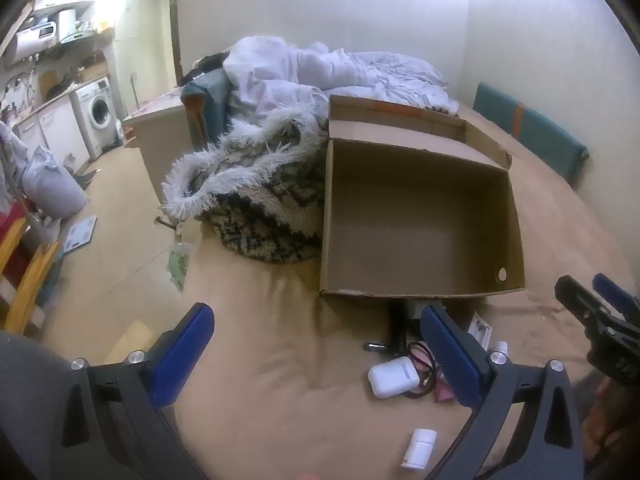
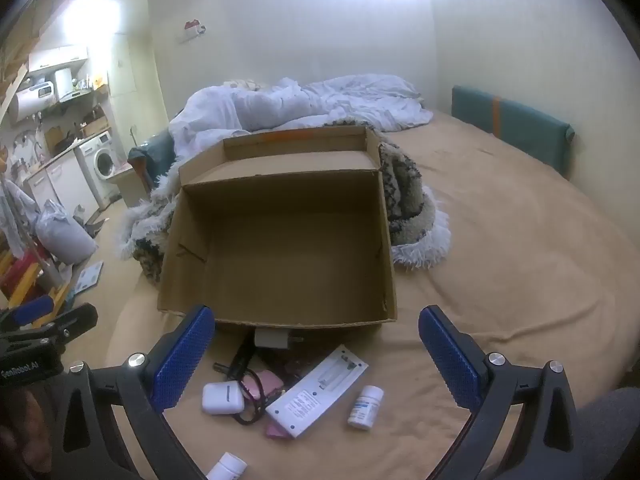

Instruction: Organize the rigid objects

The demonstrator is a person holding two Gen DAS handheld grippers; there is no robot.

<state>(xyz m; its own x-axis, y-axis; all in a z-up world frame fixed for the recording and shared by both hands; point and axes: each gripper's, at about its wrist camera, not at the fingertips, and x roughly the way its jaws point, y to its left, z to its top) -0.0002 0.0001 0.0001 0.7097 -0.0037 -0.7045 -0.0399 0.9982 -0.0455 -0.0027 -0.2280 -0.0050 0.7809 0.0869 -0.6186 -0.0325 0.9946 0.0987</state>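
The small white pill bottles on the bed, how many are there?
2. One white bottle lies just right of the flat white battery charger. The other bottle lies nearer, at the picture's bottom edge. The cardboard box appears empty; clutter could hide more.

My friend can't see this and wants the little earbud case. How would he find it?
Start at the big open cardboard box on the tan bed. In front of its near edge lies a small heap of things. At the heap's left end sits the earbud case: a smooth, white, rounded box, unlike the tall pill bottle or the flat white remote.

tan bed [image 2: 500, 240], box [image 2: 280, 240], clutter [image 2: 296, 396]
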